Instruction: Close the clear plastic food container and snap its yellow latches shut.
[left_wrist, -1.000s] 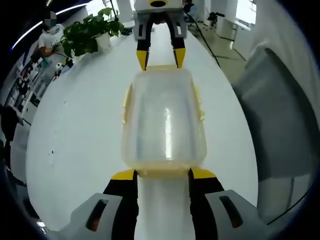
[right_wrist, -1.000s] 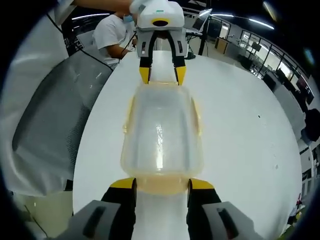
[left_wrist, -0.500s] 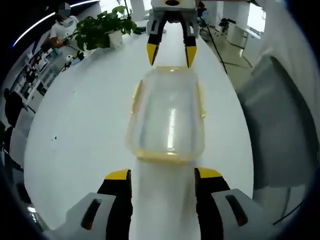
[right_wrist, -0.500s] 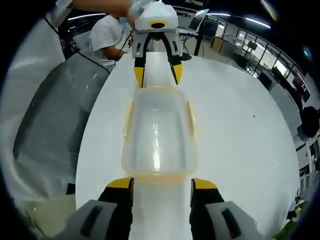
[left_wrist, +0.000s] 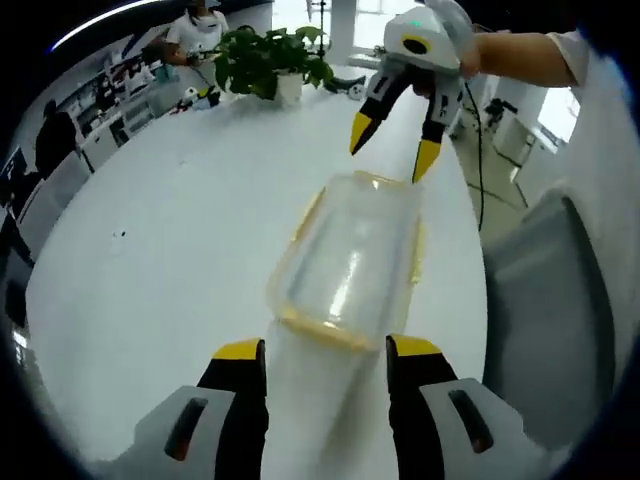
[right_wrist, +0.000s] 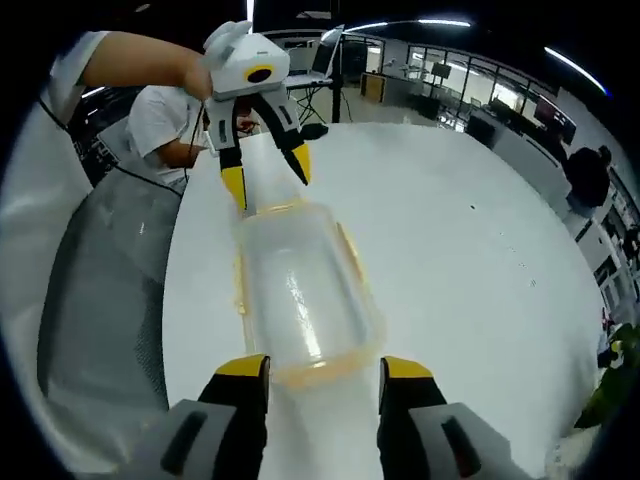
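A clear rectangular plastic food container with yellow latches (left_wrist: 350, 262) lies lid-down or closed on the white tabletop (left_wrist: 170, 250), its long axis running from one gripper toward the other. In the left gripper view it slants from lower left to upper right, its near short end just ahead of the left gripper (left_wrist: 326, 352), whose 2 yellow-tipped black jaws are spread wide and hold nothing. The right gripper (left_wrist: 393, 148), held by a hand (left_wrist: 452, 62), hangs just beyond the far short end, jaws apart and empty. In the right gripper view the same container (right_wrist: 300, 295) points away and slightly left, with yellow latches (right_wrist: 350, 255) flat along its long sides. A leafy green potted plant (left_wrist: 265, 62) stands at the far end of the table, and a grey mesh chair (right_wrist: 105, 290) sits beside the table edge.
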